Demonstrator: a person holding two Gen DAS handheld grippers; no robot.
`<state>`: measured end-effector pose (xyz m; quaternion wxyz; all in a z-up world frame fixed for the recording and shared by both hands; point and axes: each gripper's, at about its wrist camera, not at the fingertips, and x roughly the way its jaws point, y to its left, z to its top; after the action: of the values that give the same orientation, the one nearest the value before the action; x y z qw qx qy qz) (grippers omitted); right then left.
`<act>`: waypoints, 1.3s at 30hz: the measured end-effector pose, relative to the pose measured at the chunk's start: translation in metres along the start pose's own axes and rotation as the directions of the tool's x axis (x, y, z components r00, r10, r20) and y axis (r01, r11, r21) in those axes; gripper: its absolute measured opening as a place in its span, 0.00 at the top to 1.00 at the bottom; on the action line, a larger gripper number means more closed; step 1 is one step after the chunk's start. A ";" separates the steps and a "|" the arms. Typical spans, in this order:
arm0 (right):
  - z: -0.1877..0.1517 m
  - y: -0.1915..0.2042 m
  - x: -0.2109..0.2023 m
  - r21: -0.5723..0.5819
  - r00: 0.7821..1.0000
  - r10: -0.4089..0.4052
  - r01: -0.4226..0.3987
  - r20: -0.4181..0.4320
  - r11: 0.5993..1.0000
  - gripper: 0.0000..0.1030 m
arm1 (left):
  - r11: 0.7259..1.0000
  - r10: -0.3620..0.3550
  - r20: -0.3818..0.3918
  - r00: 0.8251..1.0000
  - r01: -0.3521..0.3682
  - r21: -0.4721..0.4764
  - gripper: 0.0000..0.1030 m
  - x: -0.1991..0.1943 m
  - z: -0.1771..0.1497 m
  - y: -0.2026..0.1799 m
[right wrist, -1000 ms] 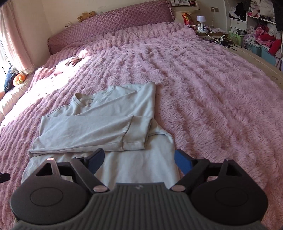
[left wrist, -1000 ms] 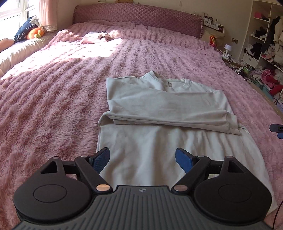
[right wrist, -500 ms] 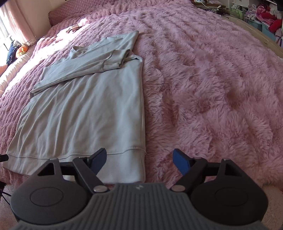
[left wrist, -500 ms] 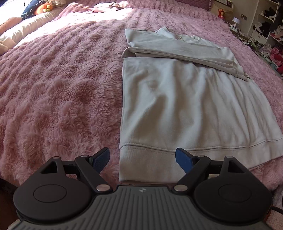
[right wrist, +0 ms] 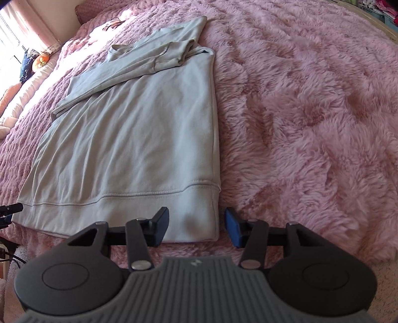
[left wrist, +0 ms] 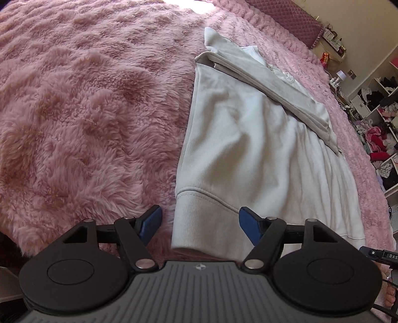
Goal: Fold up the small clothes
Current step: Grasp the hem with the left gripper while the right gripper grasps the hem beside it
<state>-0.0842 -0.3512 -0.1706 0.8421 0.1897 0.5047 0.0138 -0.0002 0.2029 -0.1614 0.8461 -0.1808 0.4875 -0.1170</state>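
Observation:
A pale grey-white sweatshirt [left wrist: 248,139] lies flat on the pink fluffy bedspread [left wrist: 87,111], with its sleeves folded across the chest near the collar. It also shows in the right wrist view [right wrist: 139,144]. My left gripper [left wrist: 200,224] is open, with the hem's left corner [left wrist: 196,223] between its blue fingertips. My right gripper [right wrist: 196,226] is open, with the hem's right corner [right wrist: 199,221] between its fingertips. Neither gripper holds the cloth.
The bedspread [right wrist: 311,111] spreads wide on both sides of the sweatshirt. A quilted headboard [left wrist: 286,17] stands at the far end. Shelves with clothes [left wrist: 378,129] stand at the right. Pillows and a toy [right wrist: 37,62] lie at the far left by the window.
Both grippers have pulled back from over the sweatshirt's body and come down to the hem at the bed's near edge, each now straddling a bottom corner. Both stay open.

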 end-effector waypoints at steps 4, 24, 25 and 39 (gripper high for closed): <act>-0.001 0.004 0.002 -0.008 1.000 0.012 -0.012 -0.011 1.000 0.55 | 0.998 -0.069 -0.019 0.997 0.069 -0.015 0.21 0.002 0.000 -0.002; 0.009 0.024 -0.008 -0.029 1.000 0.030 -0.030 -0.002 0.999 0.93 | 0.995 -0.103 0.005 0.995 0.102 0.016 0.84 0.000 0.003 -0.014; 0.010 0.025 -0.010 -0.029 0.999 0.037 -0.037 0.001 0.999 0.93 | 0.994 -0.112 0.008 0.994 0.112 0.014 0.85 -0.001 0.004 -0.014; 0.041 0.005 -0.034 0.198 0.964 0.236 -0.257 0.125 0.946 0.95 | 0.946 -0.306 0.113 0.945 0.315 -0.071 0.89 -0.007 0.043 -0.016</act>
<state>-0.0646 -0.3663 -0.1233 0.8327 0.3408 0.4328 0.0554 0.0334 0.1994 -0.1289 0.8318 -0.2981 0.4142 -0.2182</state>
